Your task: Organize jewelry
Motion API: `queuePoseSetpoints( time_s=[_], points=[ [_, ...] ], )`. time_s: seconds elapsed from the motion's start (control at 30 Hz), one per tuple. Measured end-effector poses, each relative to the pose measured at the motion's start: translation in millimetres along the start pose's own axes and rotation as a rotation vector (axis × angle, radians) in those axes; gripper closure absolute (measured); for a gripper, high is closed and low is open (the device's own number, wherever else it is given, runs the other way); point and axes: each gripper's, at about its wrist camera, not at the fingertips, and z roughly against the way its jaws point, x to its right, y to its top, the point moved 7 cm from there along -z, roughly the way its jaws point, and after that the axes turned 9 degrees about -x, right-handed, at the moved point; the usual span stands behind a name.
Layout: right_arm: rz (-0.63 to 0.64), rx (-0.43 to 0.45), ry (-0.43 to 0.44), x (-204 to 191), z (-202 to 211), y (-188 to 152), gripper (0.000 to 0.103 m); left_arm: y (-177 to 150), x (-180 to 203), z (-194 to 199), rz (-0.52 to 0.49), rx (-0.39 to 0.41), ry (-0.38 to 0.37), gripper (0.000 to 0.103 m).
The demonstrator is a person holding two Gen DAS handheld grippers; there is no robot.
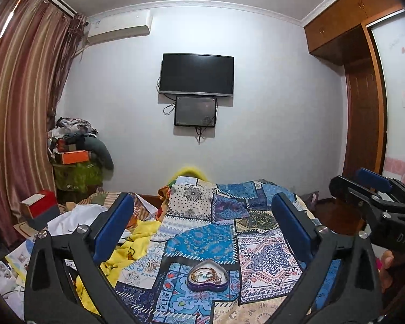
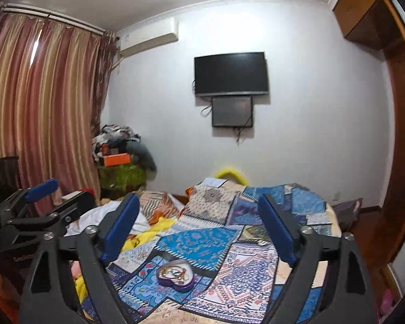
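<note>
Jewelry (image 1: 206,274) lies gathered in the heart-shaped tin (image 1: 194,286) on the bed (image 1: 267,259); both grippers, left (image 1: 202,232) and right (image 2: 199,232), gape wide, empty; task looks nearly done.

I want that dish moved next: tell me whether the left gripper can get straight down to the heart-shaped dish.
Probably yes: the left gripper is open and empty, and the heart-shaped dish lies uncovered on the quilt below it.

We see a heart-shaped tin (image 1: 207,275) sitting on the bed (image 1: 267,248), near us. The jewelry (image 1: 206,273) lies inside the tin. A TV (image 1: 196,75) hangs on the far wall behind the bed, with a small screen (image 1: 195,111) just under it. Curtains (image 1: 21,102) hang on the left, and a wardrobe (image 1: 364,81) stands on the right.
</note>
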Motion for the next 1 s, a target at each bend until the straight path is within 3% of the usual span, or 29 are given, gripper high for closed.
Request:
queuePoseSetpoints(
  time_s=[0.07, 0.13, 1.0],
  points=[
    [-0.011, 0.008, -0.016, 1.6, 1.1, -1.8, 0.003, -2.3, -0.9, 0.5, 0.010, -0.009, 0.003, 0.001],
    [-0.023, 0.017, -0.026, 3.0, 4.0, -2.4, 0.001, -4.4, -2.1, 1.1, 0.017, -0.019, 0.005, 0.001],
    [-0.003, -0.037, -0.022, 0.7, 11.3, -15.3, 0.001, -15.0, -6.6, -6.3, 0.043, -0.070, 0.001, 0.001]
  ],
)
